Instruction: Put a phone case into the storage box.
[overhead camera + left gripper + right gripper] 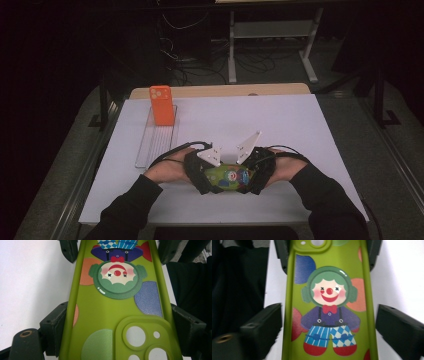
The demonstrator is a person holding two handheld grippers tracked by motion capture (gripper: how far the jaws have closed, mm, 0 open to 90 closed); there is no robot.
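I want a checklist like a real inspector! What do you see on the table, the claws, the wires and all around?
Surface: white table top, with a wooden board at its far edge.
Job's things: green clown phone case at the near middle, between both hands; orange phone case standing upright at the far end of a clear tray.
Clutter: nothing seen.
Grippers: left claw presses both long edges of the green case; right claw is open around its other end.
Cables: a black cable loops from the left gripper, another from the right.
Surroundings: dark room, white desk frame, loose floor wires.
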